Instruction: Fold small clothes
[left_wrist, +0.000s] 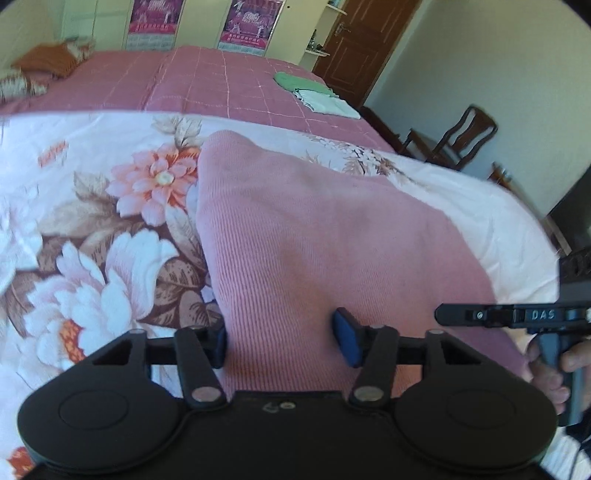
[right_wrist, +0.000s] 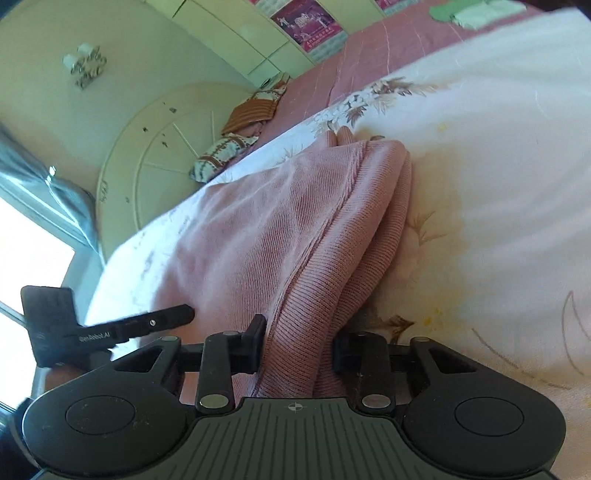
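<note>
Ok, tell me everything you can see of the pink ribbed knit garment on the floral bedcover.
The pink ribbed knit garment is soft, finely ribbed fabric, dusty pink throughout. It lies on the white floral bedcover, partly folded: the right wrist view shows several stacked layers along one edge. Its near end passes between the fingers of both grippers. The left gripper stands wide open around it. The right gripper also has a bunched fold in its gap; its fingers are apart, and whether they pinch the fabric is unclear.

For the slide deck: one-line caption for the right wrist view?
Right gripper straddling the bunched pink knit garment on a floral bedspread.
</note>
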